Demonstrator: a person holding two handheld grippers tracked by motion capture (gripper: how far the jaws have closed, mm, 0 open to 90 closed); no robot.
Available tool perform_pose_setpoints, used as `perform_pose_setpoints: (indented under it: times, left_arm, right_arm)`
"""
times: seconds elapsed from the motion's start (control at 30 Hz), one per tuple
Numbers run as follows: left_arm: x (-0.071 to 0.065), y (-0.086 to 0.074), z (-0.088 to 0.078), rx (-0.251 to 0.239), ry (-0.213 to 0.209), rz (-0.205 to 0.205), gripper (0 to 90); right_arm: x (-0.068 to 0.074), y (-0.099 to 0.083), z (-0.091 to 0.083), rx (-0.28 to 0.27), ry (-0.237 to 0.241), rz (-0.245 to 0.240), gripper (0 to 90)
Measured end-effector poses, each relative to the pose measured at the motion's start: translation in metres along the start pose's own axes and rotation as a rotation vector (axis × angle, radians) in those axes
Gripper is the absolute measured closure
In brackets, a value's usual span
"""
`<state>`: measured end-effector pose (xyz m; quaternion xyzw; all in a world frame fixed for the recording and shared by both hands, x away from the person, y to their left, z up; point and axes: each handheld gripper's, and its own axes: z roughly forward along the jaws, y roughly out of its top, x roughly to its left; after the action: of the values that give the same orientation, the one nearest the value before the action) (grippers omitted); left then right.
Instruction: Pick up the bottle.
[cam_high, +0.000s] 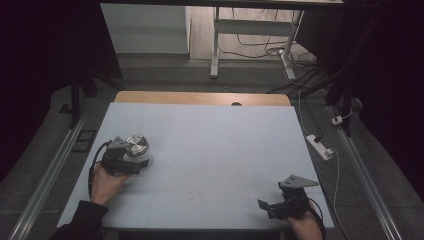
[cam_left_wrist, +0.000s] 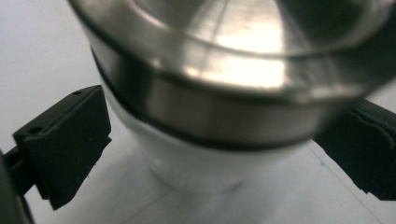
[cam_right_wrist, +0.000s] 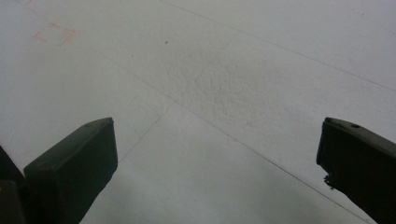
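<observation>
I see a dim room. The bench (cam_high: 210, 130) wears a pale blue sheet, wood showing along its far edge. Beyond it a white desk frame (cam_high: 216, 45) stands over tangled cables (cam_high: 260, 47). A power strip (cam_high: 320, 146) lies on the grey floor (cam_high: 370, 165) at right.

Left tongs (cam_high: 131, 161) spread wide — right tongs (cam_high: 270, 209) likewise.

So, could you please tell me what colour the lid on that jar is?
Shiny silver metal, above a black ring on the white jar; the lid shows best in the left gripper view.
</observation>
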<state>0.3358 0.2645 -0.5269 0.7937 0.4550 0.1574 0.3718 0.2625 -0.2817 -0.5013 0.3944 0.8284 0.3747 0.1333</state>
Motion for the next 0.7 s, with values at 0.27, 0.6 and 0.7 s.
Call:
perform_pose_setpoints:
  times: [0.27,0.6,0.7]
  left_arm:
    - [0.0010,0.0030,0.0061,-0.001,0.001,0.030,0.4]
    - [-0.0001,0.0042,0.0040,-0.018,0.006,0.060,14.7]
    - [0.0003,0.0033,0.0043,-0.026,0.005,0.068,14.9]
  right_arm:
    - [0.0000,0.0000,0.0001,0.001,0.000,-0.001,0.0]
    - [0.0002,0.0002,0.0005,0.005,0.003,-0.003,0.0]
    - [0.0003,0.0002,0.0007,0.006,0.003,-0.005,0.0]
